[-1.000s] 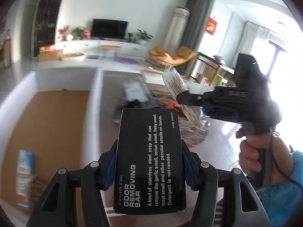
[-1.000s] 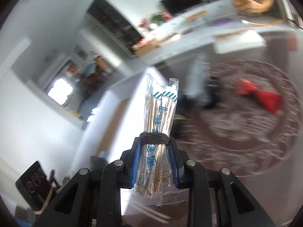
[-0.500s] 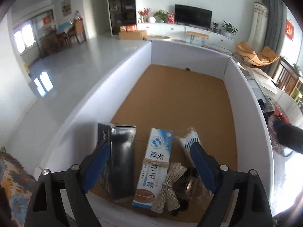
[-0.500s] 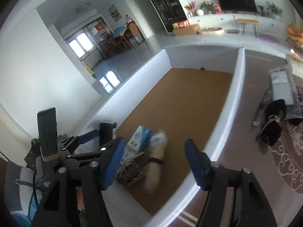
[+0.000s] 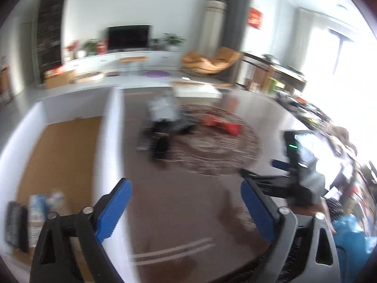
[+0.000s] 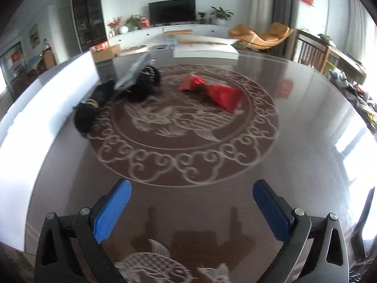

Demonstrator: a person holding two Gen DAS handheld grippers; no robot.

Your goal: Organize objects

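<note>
Both grippers, left (image 5: 186, 207) and right (image 6: 192, 208), have just opened wide, nothing between them. Next I reach for the red pack (image 6: 221, 94) or black bundle (image 6: 141, 80) beside the box (image 5: 110, 141).

Ahead of the blue-padded right claw (image 6: 189, 210), the brown desk (image 6: 294, 122) is showing pale scrollwork; beyond it, a red packet (image 6: 221, 95) is lying beside black bundles (image 6: 141, 82).

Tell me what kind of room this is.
A home living room, most likely: a TV on a long white cabinet, tan lounge chairs beyond, and a round patterned dining table in front.
</note>
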